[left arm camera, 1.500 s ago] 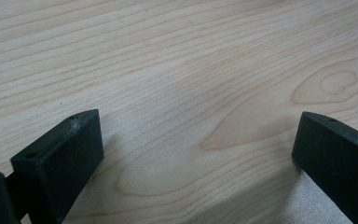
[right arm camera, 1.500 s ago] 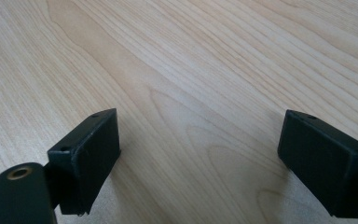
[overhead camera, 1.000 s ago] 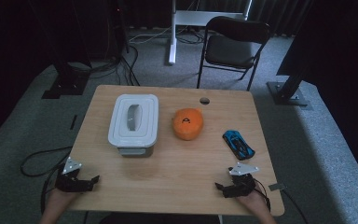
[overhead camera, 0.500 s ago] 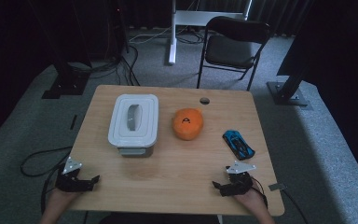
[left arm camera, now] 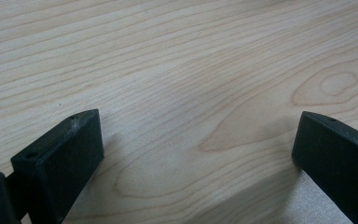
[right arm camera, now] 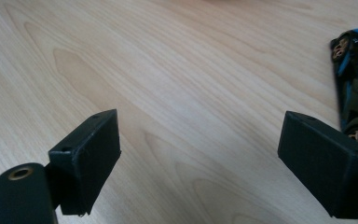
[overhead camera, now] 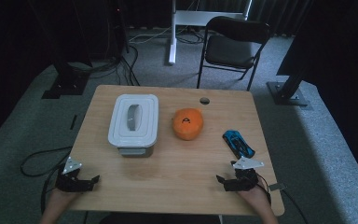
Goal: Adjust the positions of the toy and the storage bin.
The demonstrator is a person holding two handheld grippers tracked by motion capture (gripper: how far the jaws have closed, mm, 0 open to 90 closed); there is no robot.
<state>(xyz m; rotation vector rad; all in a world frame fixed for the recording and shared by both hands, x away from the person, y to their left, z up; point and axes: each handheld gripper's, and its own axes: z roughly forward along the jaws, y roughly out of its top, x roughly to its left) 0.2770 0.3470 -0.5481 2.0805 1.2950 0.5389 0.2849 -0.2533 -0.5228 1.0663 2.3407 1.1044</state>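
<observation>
Right gripper (overhead camera: 227, 181) resting at near table edge, jaws gaping wide, gripping nothing; small blue toy car (overhead camera: 238, 143) lying just beyond it. Left gripper (overhead camera: 89, 181) likewise spread, empty. Likely starting reach: next, advancing right jaws astride car.

Your table (overhead camera: 177, 168) is pale wood, smooth and matt, with clear grain and a knot swirl. Your left gripper (left arm camera: 196, 154) and right gripper (right arm camera: 198, 158) have matt black plastic jaws, slightly dusty. The car (right arm camera: 356, 84) looks like glossy blue plastic. The box (overhead camera: 134, 120) is smooth white plastic; the floor (overhead camera: 317, 140) is rough grey carpet.
</observation>
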